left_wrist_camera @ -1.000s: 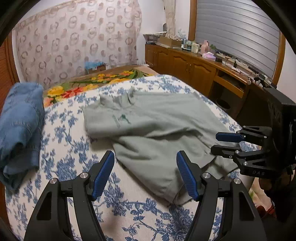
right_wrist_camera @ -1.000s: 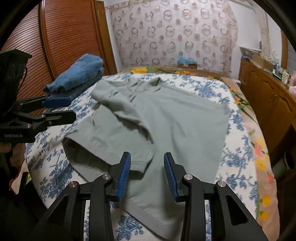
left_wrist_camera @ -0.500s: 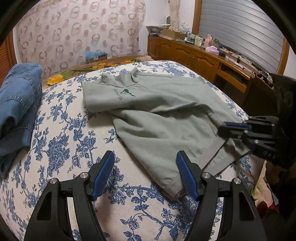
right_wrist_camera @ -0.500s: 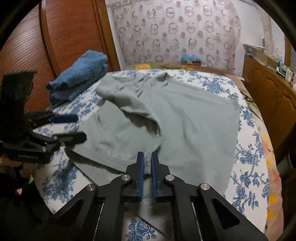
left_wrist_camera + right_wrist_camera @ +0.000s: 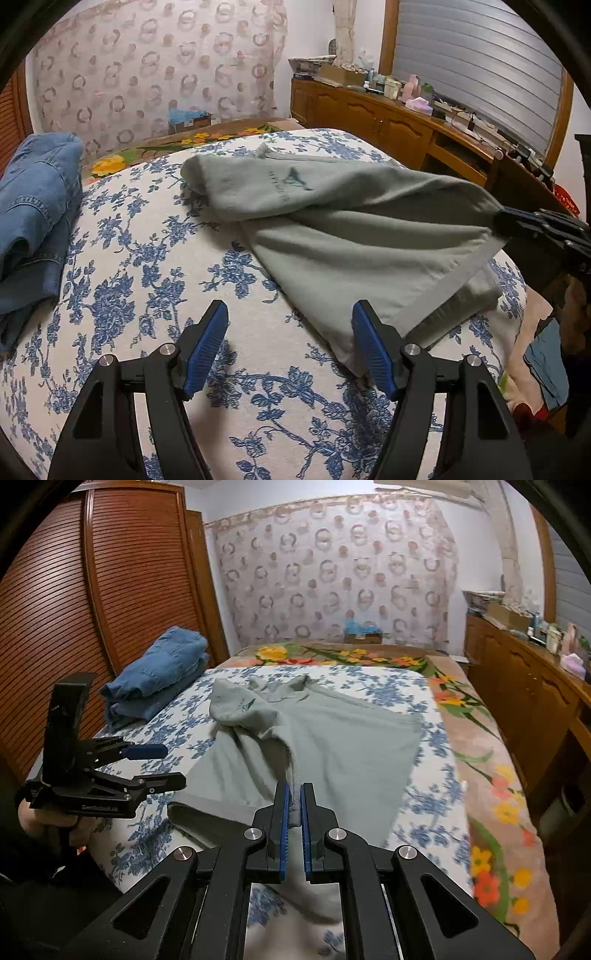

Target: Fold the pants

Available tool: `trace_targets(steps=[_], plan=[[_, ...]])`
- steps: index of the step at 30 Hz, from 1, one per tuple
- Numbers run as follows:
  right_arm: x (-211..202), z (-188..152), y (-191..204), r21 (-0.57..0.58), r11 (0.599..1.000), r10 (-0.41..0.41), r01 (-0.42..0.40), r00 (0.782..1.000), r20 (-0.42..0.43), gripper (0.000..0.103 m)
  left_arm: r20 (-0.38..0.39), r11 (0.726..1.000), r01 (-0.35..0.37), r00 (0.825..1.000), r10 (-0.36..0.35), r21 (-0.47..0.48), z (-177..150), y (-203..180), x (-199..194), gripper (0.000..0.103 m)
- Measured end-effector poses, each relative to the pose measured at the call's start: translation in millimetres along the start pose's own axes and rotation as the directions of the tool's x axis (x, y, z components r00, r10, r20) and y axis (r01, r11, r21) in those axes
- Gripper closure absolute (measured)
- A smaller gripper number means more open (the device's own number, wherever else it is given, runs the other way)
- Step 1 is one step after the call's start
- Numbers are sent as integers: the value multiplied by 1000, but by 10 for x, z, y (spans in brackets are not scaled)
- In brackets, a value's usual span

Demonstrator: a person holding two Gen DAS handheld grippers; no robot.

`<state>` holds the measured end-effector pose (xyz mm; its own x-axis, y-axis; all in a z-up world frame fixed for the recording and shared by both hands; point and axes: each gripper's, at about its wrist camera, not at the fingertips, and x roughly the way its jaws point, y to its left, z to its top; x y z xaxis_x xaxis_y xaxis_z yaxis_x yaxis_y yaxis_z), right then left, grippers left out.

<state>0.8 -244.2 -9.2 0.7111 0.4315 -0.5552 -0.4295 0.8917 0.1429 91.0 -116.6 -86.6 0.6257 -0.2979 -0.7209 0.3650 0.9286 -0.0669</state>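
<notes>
A grey-green garment lies spread on the bed with a small printed logo near its far end; it also shows in the right wrist view. My right gripper is shut on a near corner of the garment and lifts it, so the cloth stretches up to it; it also shows in the left wrist view at the right edge. My left gripper is open and empty, low over the bedsheet just left of the garment's near hem; it also shows in the right wrist view.
Folded blue jeans lie at the bed's left side, also in the right wrist view. The bed has a blue-flowered sheet. A wooden dresser with clutter runs along the right. A louvred wardrobe stands left.
My right gripper closed on the garment's near corner and raised it, pulling the cloth up and to the right. My left gripper stayed open and shifted left of the hem.
</notes>
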Motion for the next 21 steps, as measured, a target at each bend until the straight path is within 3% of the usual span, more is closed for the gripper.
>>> trace_targets(steps=[21], plan=[[-326,-261,-108,50,997,-49,51,998,-46,97,-16,999,23,1000,-23,40,-29,-214,59,32]])
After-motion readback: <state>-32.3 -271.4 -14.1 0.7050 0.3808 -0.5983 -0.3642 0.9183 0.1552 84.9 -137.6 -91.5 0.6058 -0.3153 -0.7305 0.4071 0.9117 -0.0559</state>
